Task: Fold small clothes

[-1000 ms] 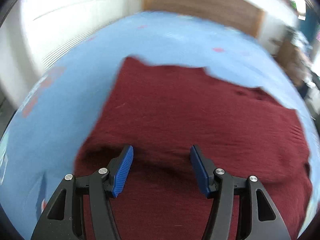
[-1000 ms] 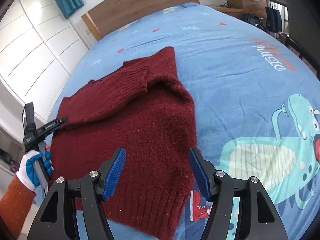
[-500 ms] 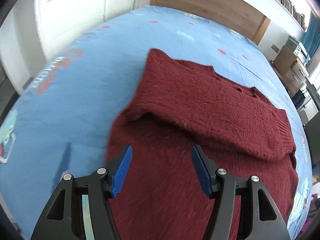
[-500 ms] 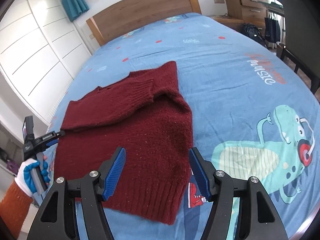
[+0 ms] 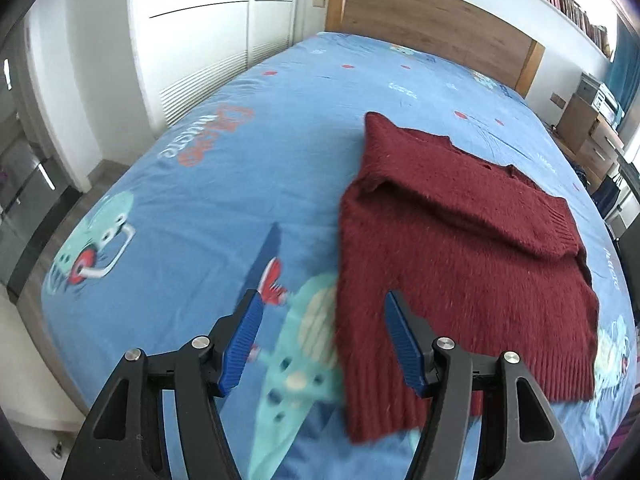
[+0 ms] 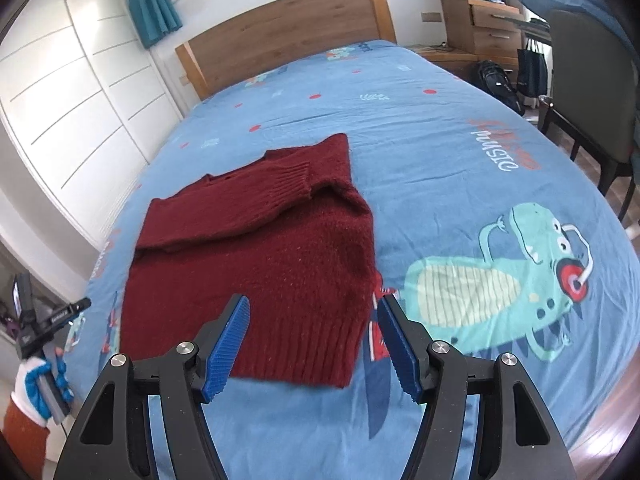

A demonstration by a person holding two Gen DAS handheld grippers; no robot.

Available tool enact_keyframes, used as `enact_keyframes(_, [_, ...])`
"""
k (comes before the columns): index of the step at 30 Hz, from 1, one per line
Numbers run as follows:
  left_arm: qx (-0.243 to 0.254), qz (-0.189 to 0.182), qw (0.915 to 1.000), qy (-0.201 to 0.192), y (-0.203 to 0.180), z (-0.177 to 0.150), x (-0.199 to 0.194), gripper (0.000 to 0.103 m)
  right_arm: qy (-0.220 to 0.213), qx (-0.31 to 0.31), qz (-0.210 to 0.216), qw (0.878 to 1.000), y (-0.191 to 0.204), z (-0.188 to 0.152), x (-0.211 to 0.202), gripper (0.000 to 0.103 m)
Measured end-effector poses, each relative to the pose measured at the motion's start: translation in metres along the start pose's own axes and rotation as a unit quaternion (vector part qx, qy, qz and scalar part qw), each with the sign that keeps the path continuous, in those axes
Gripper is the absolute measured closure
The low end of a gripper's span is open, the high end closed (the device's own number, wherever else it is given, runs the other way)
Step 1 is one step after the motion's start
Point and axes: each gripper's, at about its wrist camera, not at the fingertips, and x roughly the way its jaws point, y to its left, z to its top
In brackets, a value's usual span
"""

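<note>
a: what fills the scene?
b: a bed (image 6: 440,152) with a blue cartoon-print sheet, and a wooden headboard (image 6: 288,28) at its far end, well beyond both grippers.
a: and the garment?
b: a dark red knit sweater (image 6: 256,256) lies flat on the sheet, one sleeve (image 6: 240,200) folded across its chest. it sits just ahead of the right gripper (image 6: 314,344), hem nearest the fingers, and ahead and to the right of the left gripper (image 5: 324,344).
a: is either gripper holding it?
b: no. the right gripper's blue pads stand apart above the hem, nothing pinched. the left gripper's jaws are opening, with only sheet and the sweater's edge seen in the gap, untouched.
a: anything smaller?
b: a gloved hand (image 6: 40,380) with an orange sleeve holds the left gripper's handle, far left of the right gripper.
</note>
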Motion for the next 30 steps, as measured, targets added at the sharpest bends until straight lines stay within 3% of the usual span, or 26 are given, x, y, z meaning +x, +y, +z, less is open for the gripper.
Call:
enact_keyframes(8, [-0.026, -0.005, 0.9997, 0.000, 0.023, -0.037, -0.043, 0.041, -0.018, -0.006, 0.005, 1.000, 0.005, -0.018, -0.039, 0.035])
enact_keyframes(16, [-0.063, -0.004, 0.9980, 0.009, 0.042, -0.057, -0.060, 0.039, -0.036, 0.004, 0.001, 0.999, -0.013, -0.028, -0.062, 0.034])
enact_keyframes(22, [-0.090, 0.007, 0.9958, 0.013, 0.054, -0.067, -0.064, 0.039, -0.030, 0.035, 0.003, 0.999, -0.032, -0.036, -0.050, 0.034])
enact_keyframes(25, [-0.085, 0.031, 0.9958, 0.015, 0.056, -0.069, -0.058, 0.039, -0.014, 0.045, 0.001, 0.999, -0.039, -0.044, -0.034, 0.034])
enact_keyframes(30, [-0.097, 0.012, 0.9947, 0.032, 0.053, -0.072, -0.034, 0.039, 0.020, 0.052, -0.005, 0.998, -0.048, -0.050, -0.004, 0.034])
